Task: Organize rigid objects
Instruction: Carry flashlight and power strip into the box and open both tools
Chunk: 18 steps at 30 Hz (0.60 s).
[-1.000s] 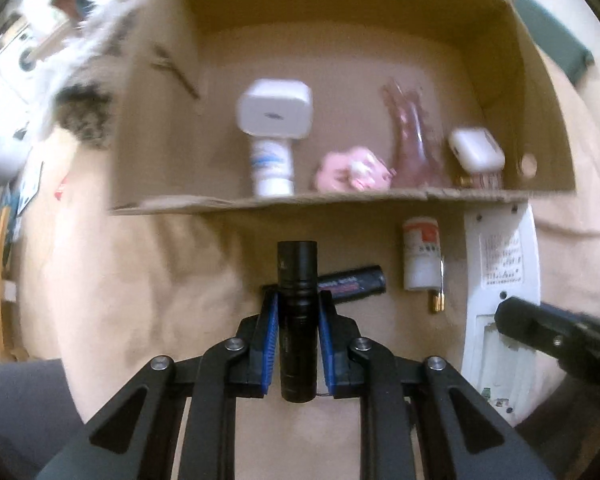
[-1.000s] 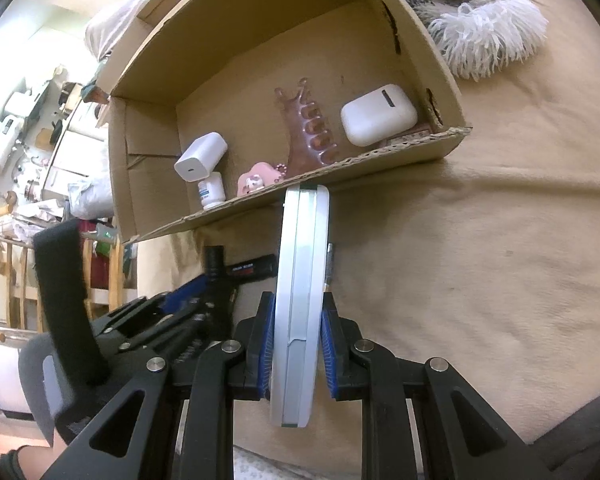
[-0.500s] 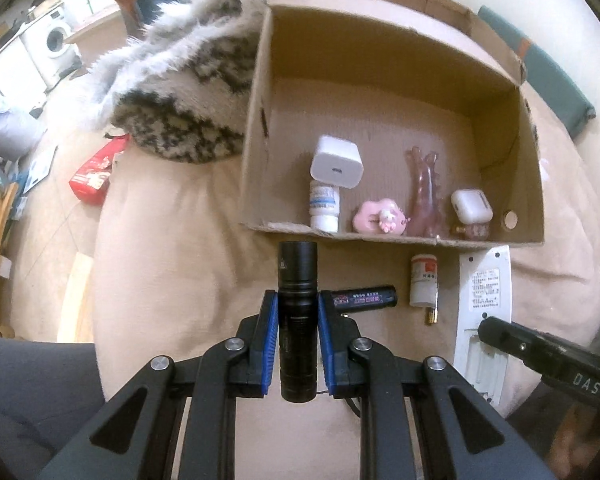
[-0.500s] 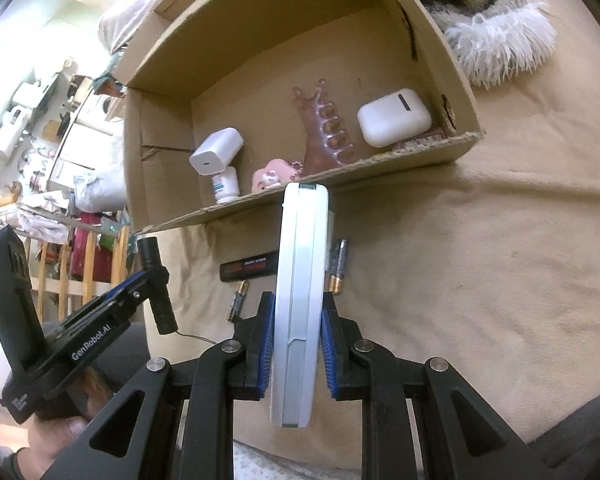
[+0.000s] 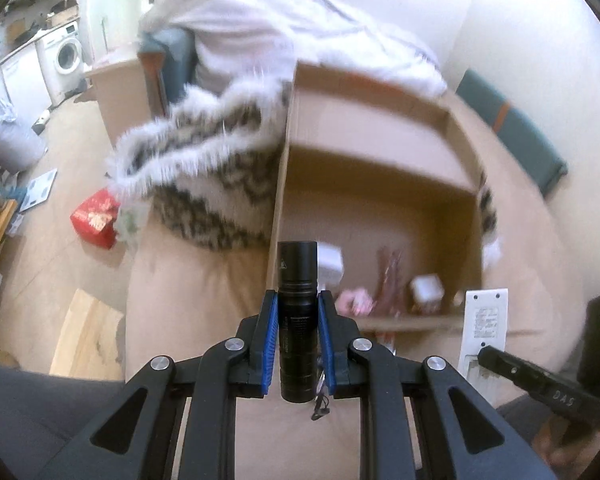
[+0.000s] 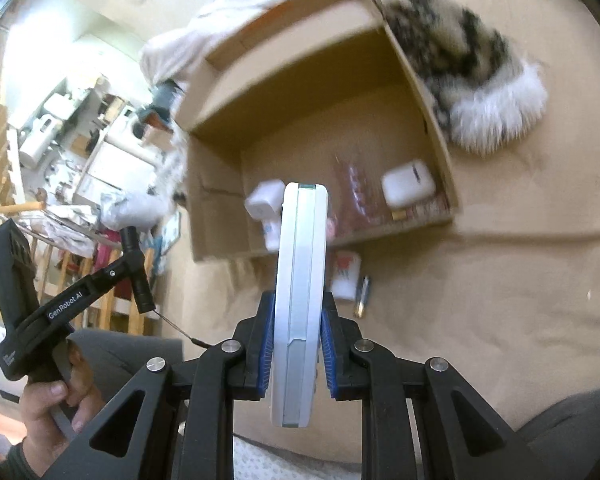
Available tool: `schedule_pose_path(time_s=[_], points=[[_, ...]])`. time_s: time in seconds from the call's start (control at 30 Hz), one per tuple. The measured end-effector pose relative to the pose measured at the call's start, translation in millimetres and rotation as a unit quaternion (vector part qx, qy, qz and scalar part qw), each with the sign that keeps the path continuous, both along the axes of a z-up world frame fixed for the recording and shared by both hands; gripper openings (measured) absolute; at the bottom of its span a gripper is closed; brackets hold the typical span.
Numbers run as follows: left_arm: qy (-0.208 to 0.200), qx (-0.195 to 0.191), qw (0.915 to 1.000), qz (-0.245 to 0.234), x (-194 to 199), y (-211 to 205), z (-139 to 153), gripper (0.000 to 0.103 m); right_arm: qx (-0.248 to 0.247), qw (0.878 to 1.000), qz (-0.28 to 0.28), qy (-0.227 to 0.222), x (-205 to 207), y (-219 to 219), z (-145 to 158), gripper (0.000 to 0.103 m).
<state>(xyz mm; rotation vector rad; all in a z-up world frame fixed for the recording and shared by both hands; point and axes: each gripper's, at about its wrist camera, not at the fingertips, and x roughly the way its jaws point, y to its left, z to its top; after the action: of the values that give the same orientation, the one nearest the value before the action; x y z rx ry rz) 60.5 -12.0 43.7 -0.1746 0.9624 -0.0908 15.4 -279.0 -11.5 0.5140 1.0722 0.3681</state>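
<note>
Both came up off the bed just now: left gripper [image 5: 298, 344] fingers still clamped on the flashlight [image 5: 297, 312], right gripper [image 6: 298, 346] pinching the remote [image 6: 300, 300], cardboard box [image 6: 328, 92] dead ahead, so drop-off's next, I reckon.

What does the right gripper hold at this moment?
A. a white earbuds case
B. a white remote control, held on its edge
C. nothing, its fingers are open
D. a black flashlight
B: in the right wrist view the right gripper is shut on the white remote, which stands on its thin edge between the blue pads; the flashlight is in the left gripper.
</note>
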Motion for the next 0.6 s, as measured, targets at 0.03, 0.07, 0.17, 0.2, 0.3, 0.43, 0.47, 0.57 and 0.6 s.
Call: schedule_pose_path(time_s=[0.03, 0.07, 0.17, 0.2, 0.3, 0.43, 0.47, 0.57, 0.6], points=[[-0.005, -0.011, 0.9999, 0.001, 2, 1, 8, 0.017, 0.0, 1.0, 0.001, -0.007, 3, 0, 6, 0.022], [-0.009, -0.017, 0.9998, 0.0, 5, 2, 13, 0.017, 0.0, 1.0, 0.002, -0.013, 6, -1, 12, 0.022], [-0.033, -0.018, 0.9993, 0.002, 15, 1, 35, 0.017, 0.001, 1.0, 0.006, -0.028, 18, 1, 27, 0.022], [-0.041, -0.02, 0.999, 0.002, 20, 1, 42, 0.017, 0.001, 0.999, 0.007, -0.032, 21, 1, 31, 0.022], [-0.056, -0.02, 0.9982, 0.003, 35, -2, 57, 0.017, 0.001, 0.999, 0.008, -0.042, 35, 3, 41, 0.022], [-0.072, -0.019, 0.9972, 0.004, 55, -8, 75, 0.017, -0.004, 0.999, 0.011, -0.047, 55, 5, 50, 0.022], [-0.078, -0.018, 0.9968, 0.003, 61, -10, 79, 0.017, -0.006, 0.999, 0.011, -0.048, 60, 5, 52, 0.022], [-0.094, -0.017, 0.9954, 0.003, 77, -16, 88, 0.017, -0.013, 0.999, 0.008, -0.051, 74, 3, 55, 0.022], [-0.096, -0.014, 0.9953, 0.002, 82, -18, 87, 0.017, -0.015, 0.999, 0.007, -0.052, 78, 2, 56, 0.022]])
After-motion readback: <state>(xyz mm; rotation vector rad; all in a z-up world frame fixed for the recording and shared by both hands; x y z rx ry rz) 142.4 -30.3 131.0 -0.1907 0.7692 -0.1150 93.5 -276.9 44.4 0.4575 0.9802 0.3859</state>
